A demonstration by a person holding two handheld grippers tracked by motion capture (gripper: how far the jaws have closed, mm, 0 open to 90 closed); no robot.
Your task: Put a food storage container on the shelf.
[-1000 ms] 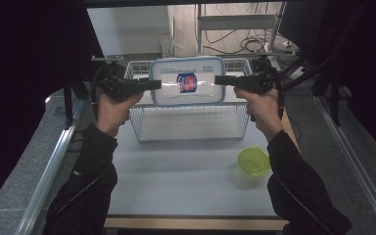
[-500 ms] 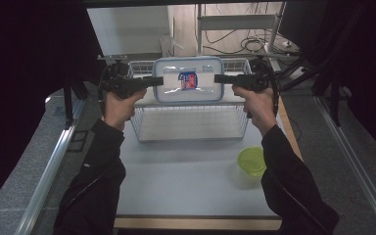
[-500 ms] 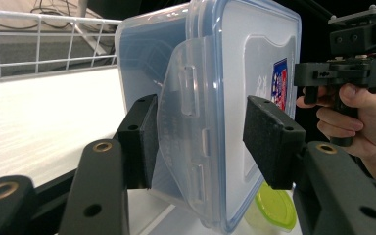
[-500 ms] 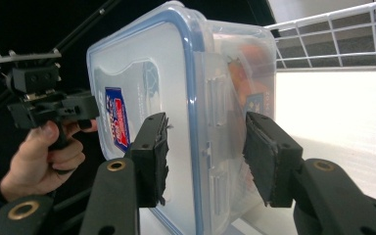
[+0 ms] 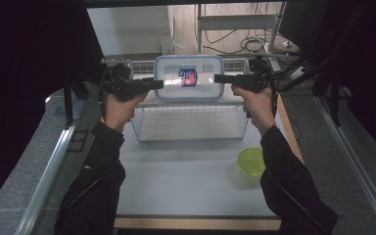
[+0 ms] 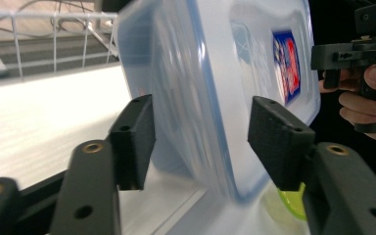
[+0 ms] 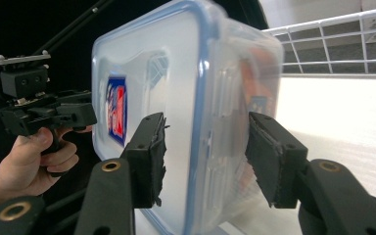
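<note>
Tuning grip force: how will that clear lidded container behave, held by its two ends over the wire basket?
The clear lidded container looks rigid, so it likely won't sag between the left gripper and right gripper. Its smooth plastic walls probably slip easily. It appears empty, so probably light.

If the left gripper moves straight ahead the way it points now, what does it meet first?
Probably the clear lidded container, whose end already sits between the jaws of the left gripper; beyond it comes the right gripper.
</note>
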